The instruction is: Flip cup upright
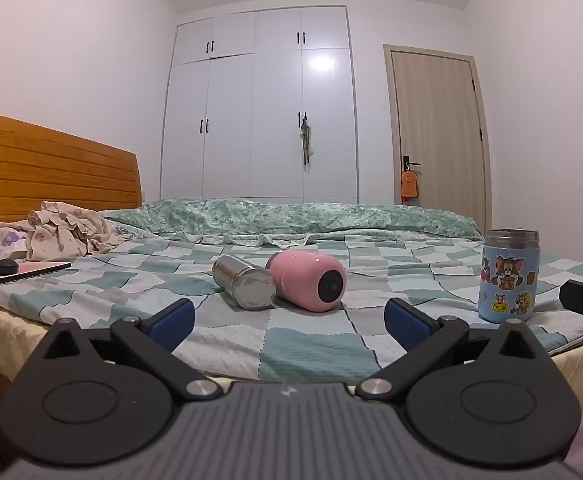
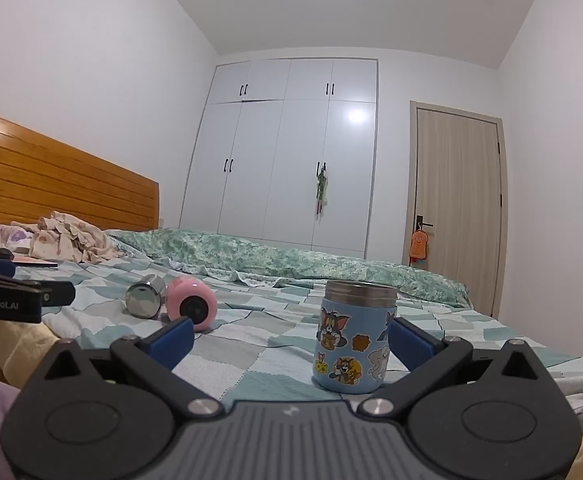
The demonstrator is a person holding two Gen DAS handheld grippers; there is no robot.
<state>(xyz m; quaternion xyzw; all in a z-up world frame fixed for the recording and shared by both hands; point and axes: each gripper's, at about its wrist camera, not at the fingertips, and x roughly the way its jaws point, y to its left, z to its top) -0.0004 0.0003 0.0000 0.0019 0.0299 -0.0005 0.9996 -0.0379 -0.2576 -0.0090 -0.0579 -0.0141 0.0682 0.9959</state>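
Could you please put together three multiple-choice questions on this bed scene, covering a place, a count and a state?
1. Where does the blue cartoon cup stand?
A. beside the right gripper
B. on the wooden headboard
C. against the door

2. How many cups lie on their sides on the bed?
A. none
B. two
C. four

3. How is the left gripper?
A. shut on the pink cup
B. open, holding nothing
C. shut on the blue cup

Answers: 1 A, it stands upright just inside the right finger. 2 B, the steel cup and the pink cup lie side by side. 3 B, its fingers are spread with only bedding between them.
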